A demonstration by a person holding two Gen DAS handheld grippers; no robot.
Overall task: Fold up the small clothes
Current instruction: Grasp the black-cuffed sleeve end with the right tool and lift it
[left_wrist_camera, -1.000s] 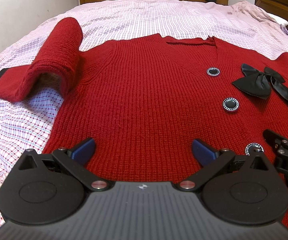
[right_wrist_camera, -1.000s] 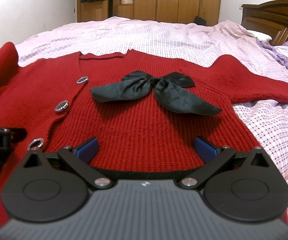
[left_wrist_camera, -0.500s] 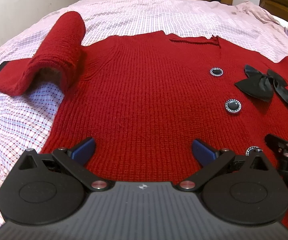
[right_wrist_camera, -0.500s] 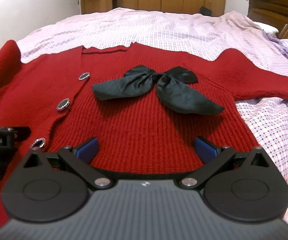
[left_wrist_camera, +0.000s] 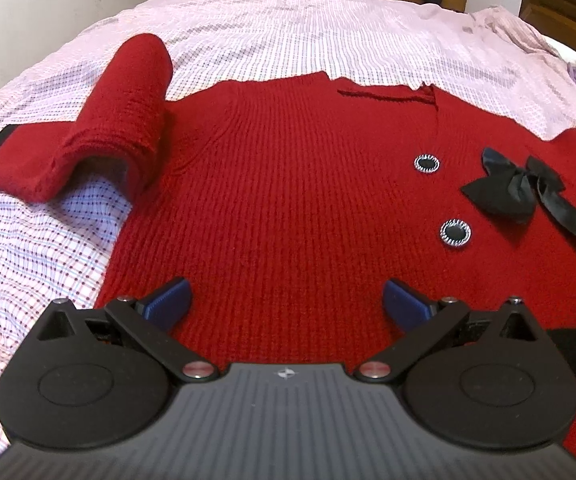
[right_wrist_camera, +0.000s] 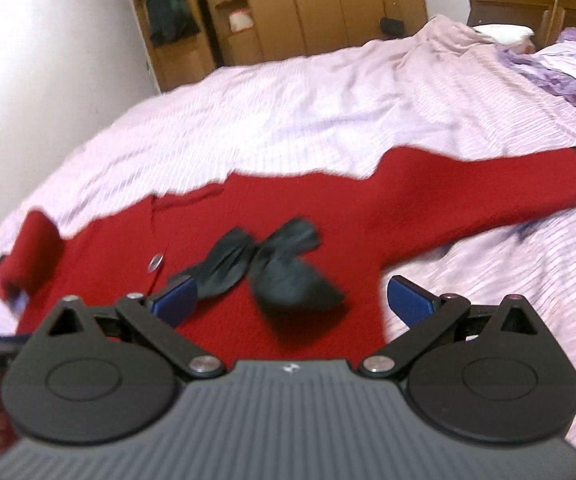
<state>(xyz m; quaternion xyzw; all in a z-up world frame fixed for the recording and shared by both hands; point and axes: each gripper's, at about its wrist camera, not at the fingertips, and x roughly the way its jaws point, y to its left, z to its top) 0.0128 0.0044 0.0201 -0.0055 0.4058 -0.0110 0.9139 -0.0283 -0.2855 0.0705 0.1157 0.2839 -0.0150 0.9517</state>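
A red knitted cardigan (left_wrist_camera: 288, 184) lies flat, front up, on the bed, with round black buttons (left_wrist_camera: 454, 233) and a black satin bow (left_wrist_camera: 520, 188). Its left sleeve (left_wrist_camera: 128, 104) is humped and bent back near the body. The right sleeve (right_wrist_camera: 488, 196) stretches out straight across the sheet. My left gripper (left_wrist_camera: 286, 306) hovers open over the cardigan's lower left half, holding nothing. My right gripper (right_wrist_camera: 292, 302) is open and tilted above the bow (right_wrist_camera: 272, 268); this view is blurred.
The bed is covered by a pink checked sheet (left_wrist_camera: 28, 248). Wooden wardrobes (right_wrist_camera: 328, 4) stand at the far wall and a dark headboard (right_wrist_camera: 536, 0) with purple bedding (right_wrist_camera: 568, 64) is at the right. A white wall (left_wrist_camera: 48, 0) runs along the left.
My right gripper has lifted away from the hem and tilted, so the whole right sleeve now shows. My left gripper has pulled back slightly. Both stay open.
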